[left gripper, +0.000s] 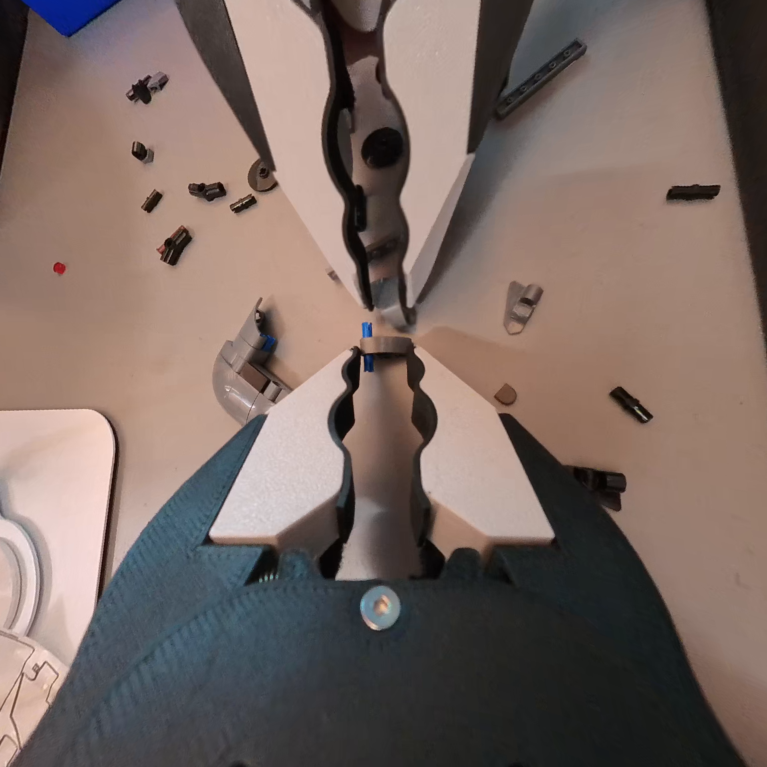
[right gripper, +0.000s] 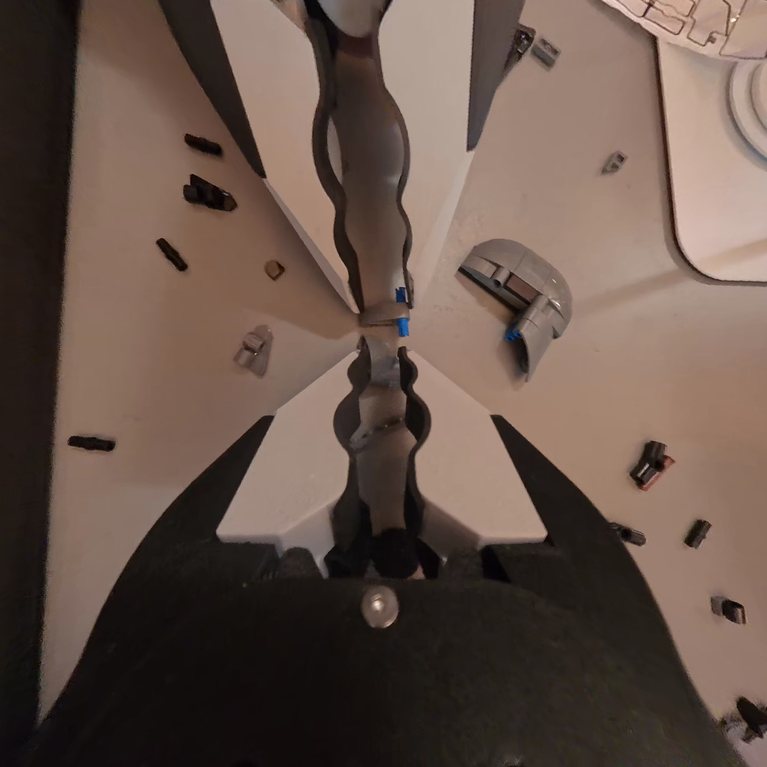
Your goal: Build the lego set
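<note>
left gripper [left gripper: 384,350]: pinching flat grey piece [left gripper: 386,343], blue pin [left gripper: 367,330] | right gripper [right gripper: 382,352]: pinching curved grey piece [right gripper: 384,361]

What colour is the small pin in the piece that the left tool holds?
Blue pin; clearest in the left wrist view.

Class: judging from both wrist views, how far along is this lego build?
Done: one curved grey sub-assembly lies on the table. In hand: the left claw grips a grey piece with a blue pin; the right claw holds another grey piece. Left: black connectors lie loose.
</note>
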